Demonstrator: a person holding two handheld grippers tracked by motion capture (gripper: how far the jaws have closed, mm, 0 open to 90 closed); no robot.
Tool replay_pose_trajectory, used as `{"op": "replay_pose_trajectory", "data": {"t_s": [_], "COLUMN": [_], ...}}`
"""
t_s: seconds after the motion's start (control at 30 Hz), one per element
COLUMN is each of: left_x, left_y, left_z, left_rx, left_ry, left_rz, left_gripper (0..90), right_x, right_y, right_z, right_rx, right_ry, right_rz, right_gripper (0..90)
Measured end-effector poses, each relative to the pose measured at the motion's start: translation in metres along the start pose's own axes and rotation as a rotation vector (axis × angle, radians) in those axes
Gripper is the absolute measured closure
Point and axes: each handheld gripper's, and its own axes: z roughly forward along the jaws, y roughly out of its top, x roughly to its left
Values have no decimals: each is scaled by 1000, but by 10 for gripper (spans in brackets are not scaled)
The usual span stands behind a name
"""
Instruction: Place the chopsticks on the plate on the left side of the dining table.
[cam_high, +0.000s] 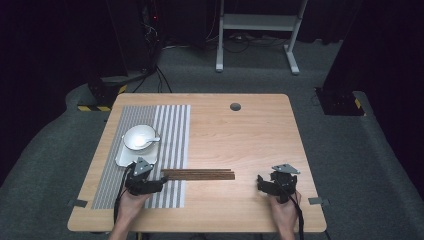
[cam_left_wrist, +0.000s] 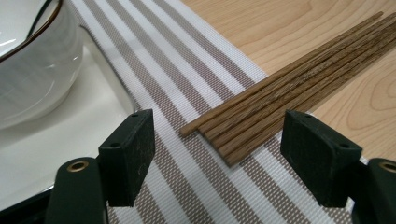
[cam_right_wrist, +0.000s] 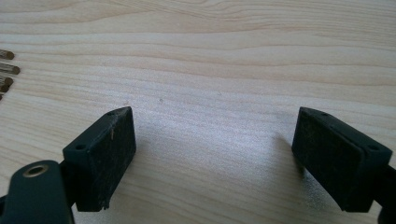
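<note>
While the left gripper (cam_left_wrist: 217, 154) hovers spread wide, nothing pinched, the chopsticks (cam_left_wrist: 280, 98) lie bundled just ahead of its jaws, near ends on the striped mat (cam_left_wrist: 187, 74), the rest on the table (cam_high: 250, 125). Right gripper (cam_right_wrist: 215, 154) spread over bare wood. Bowl (cam_left_wrist: 32, 70) sits on a white plate (cam_left_wrist: 70, 140).

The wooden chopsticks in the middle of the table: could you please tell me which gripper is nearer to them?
Left. The left gripper sits right at the chopsticks' near end on the striped mat, jaws open. The right gripper rests apart, off their other end, on bare table.
</note>
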Motion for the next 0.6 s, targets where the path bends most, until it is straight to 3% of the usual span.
{"op": "replay_pose_trajectory", "data": {"t_s": [0.27, 0.47, 0.6], "left_x": [-10, -13, -14], "left_y": [18, 27, 32], "left_z": [10, 21, 30], "left_rx": [0, 21, 23], "left_ry": [-7, -34, -57], "left_rz": [50, 63, 45], "left_gripper": [280, 289, 303], "right_x": [0, 1, 1], "right_y": [0, 0, 0], "right_z": [0, 0, 0], "right_rx": [-1, 0, -1], "right_ry": [1, 4, 8], "right_rz": [0, -2, -8], "right_gripper": [133, 134, 136]}}
